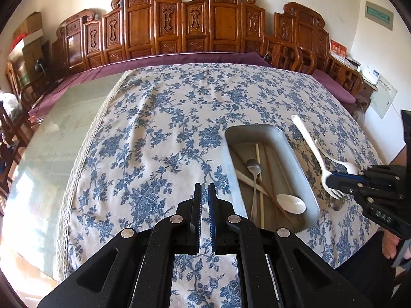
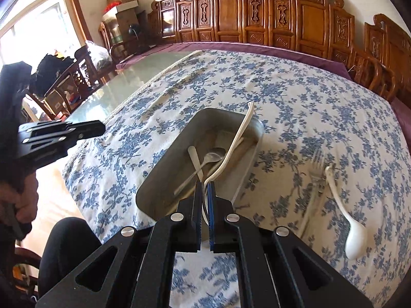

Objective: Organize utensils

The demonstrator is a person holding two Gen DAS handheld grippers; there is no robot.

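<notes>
We carry a white plastic fork [image 2: 232, 141] above the metal tray [image 2: 164, 172], right gripper [image 2: 204, 187] jaws clamped on it; left gripper [image 1: 204, 188] jaws together, empty. Several utensils are already inside; a white spoon [image 2: 355, 238] remains on the counter [image 2: 308, 97].

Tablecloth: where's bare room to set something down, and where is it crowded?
Free: the wide stretch of tablecloth between its lace edge and the metal tray, plus the far side toward the purple cushion. Crowded: the tray itself, and the strip right of it with a white spoon, a metal fork and the right claw holding a white fork.
</notes>
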